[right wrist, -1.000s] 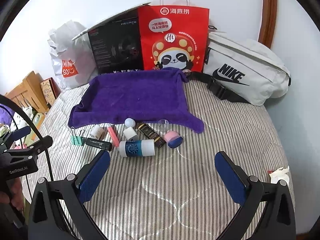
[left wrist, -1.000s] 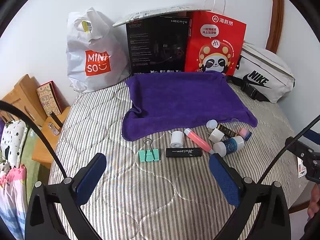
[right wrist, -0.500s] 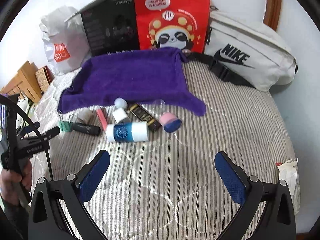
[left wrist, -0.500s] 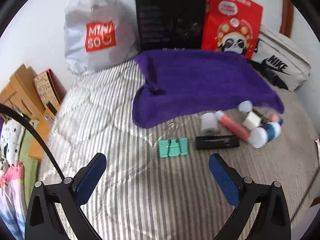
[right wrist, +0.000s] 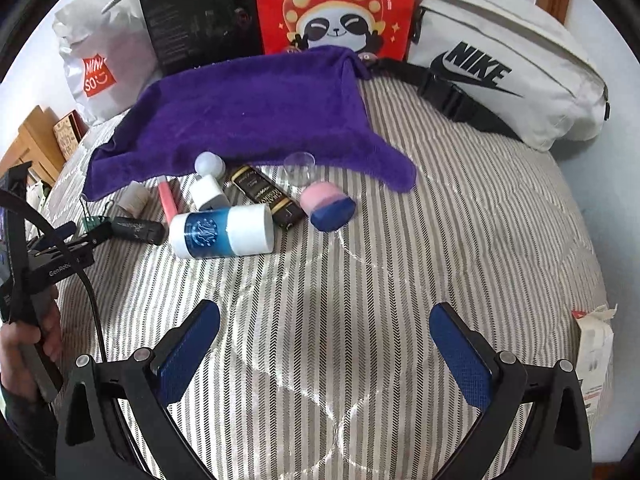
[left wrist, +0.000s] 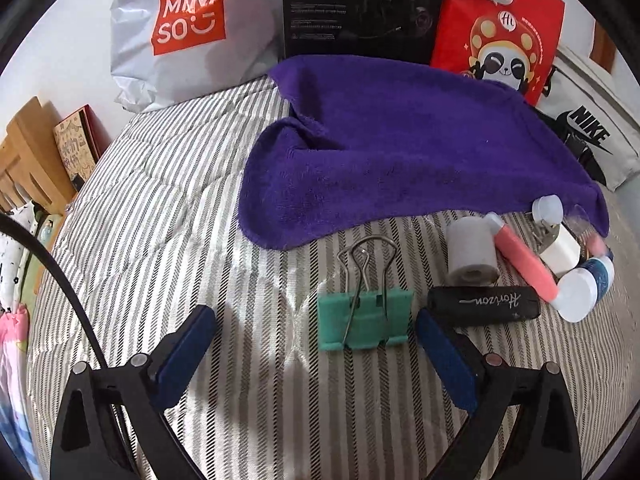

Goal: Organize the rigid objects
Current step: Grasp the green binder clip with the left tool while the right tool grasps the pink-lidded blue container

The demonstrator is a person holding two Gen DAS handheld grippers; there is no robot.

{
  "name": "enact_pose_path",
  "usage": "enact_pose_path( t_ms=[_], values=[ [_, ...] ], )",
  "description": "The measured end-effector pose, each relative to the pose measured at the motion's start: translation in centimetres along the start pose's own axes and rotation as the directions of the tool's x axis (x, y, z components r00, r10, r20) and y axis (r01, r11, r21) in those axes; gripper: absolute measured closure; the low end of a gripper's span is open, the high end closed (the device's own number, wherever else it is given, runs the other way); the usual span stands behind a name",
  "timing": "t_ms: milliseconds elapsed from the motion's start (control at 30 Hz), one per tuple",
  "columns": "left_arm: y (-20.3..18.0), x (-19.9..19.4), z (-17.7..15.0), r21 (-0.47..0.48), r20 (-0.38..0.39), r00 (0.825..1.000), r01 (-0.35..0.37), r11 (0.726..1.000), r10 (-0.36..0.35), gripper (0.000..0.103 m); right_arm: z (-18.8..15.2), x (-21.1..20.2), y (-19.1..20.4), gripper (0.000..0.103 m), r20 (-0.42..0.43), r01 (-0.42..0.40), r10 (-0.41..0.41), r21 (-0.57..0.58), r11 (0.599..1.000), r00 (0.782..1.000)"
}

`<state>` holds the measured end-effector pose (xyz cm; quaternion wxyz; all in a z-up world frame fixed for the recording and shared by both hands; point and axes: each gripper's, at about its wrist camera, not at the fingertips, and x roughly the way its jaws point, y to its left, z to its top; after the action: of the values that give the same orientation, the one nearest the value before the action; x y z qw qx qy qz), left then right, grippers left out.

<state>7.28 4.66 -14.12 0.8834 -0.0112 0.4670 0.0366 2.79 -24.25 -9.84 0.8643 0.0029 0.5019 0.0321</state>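
A green binder clip (left wrist: pixel 365 317) lies on the striped bed just ahead of my open left gripper (left wrist: pixel 316 346), between its blue pads. To its right lie a black stick (left wrist: pixel 483 305), a white roll (left wrist: pixel 471 255), a coral tube (left wrist: pixel 522 256) and a blue-and-white bottle (left wrist: pixel 582 286). A purple towel (left wrist: pixel 408 152) is spread behind them. My right gripper (right wrist: pixel 325 340) is open over bare bedding, short of the blue-and-white bottle (right wrist: pixel 222 231), a pink-and-blue cap (right wrist: pixel 328 205) and a dark gold-lettered tube (right wrist: pixel 267 196). The left gripper (right wrist: pixel 86 234) shows at the left edge there.
A white Miniso bag (left wrist: pixel 176 36), a black box (left wrist: pixel 360 4), a red panda bag (right wrist: pixel 336 4) and a white Nike pouch (right wrist: pixel 504 68) line the wall behind the towel. A wooden nightstand (left wrist: pixel 28 160) stands off the bed's left. A small white carton (right wrist: pixel 594 352) lies at the right edge.
My left gripper has moved forward and down to the green clip, which now sits between its pads. My right gripper has come closer to the pile of small objects.
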Motion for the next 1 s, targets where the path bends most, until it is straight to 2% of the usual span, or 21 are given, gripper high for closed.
enact_pose_path(
  t_ms=[67, 133, 267, 400, 533, 633, 733, 800, 833, 933, 1000],
  values=[
    [0.1, 0.0, -0.1, -0.008, 0.015, 1.0, 0.008, 1.0, -0.008, 0.006, -0.1, 0.4, -0.1, 0.0, 0.0, -0.011, 0.011, 0.004, 1.0, 1.0],
    [0.1, -0.2, -0.3, -0.002, 0.048, 0.999, 0.018, 1.0, -0.018, 0.016, -0.1, 0.7, -0.3, 0.0, 0.003, -0.022, 0.022, 0.006, 1.0, 1.0],
    [-0.1, -0.8, -0.4, 0.013, 0.072, 0.997, 0.033, 0.999, -0.034, 0.045, -0.1, 1.1, -0.6, 0.0, 0.013, -0.033, 0.033, 0.011, 0.999, 0.999],
    [-0.6, -1.2, -0.6, 0.033, 0.081, 0.996, 0.041, 0.999, -0.043, 0.064, 0.3, 1.3, -1.5, 0.001, 0.033, -0.038, 0.037, 0.032, 0.999, 0.999],
    [-0.9, -1.4, -0.6, 0.046, 0.084, 0.996, 0.02, 0.999, -0.024, 0.064, 1.3, 2.2, -2.6, 0.003, 0.066, -0.032, 0.029, 0.052, 0.998, 0.997],
    [-0.4, -1.3, -0.6, 0.027, 0.08, 0.996, 0.048, 0.998, -0.05, 0.064, 2.3, 3.5, -2.9, 0.008, 0.073, -0.004, 0.002, 0.024, 1.0, 0.997],
    [-0.6, -1.3, -0.7, 0.036, 0.081, 0.996, 0.037, 0.999, -0.04, 0.064, 3.0, 4.9, -2.8, 0.013, 0.066, -0.024, 0.026, -0.03, 0.999, 0.997],
    [-0.5, -1.3, -0.7, 0.033, 0.08, 0.996, 0.04, 0.999, -0.043, 0.064, 3.4, 5.6, -2.7, 0.027, 0.069, -0.038, 0.042, -0.054, 0.998, 0.997],
    [-0.5, -1.3, -0.7, 0.031, 0.08, 0.996, 0.043, 0.999, -0.045, 0.064, 3.6, 5.9, -2.6, 0.03, 0.074, -0.053, 0.057, -0.064, 0.997, 0.996],
    [-0.5, -1.3, -0.7, 0.032, 0.081, 0.996, 0.042, 0.999, -0.045, 0.064, 4.2, 6.7, -2.6, 0.033, 0.084, -0.077, 0.083, -0.077, 0.994, 0.993],
    [-0.5, -1.3, -0.8, 0.032, 0.081, 0.996, 0.043, 0.999, -0.045, 0.064, 4.5, 6.9, -2.2, 0.035, 0.098, -0.056, 0.067, -0.108, 0.993, 0.993]
  ],
)
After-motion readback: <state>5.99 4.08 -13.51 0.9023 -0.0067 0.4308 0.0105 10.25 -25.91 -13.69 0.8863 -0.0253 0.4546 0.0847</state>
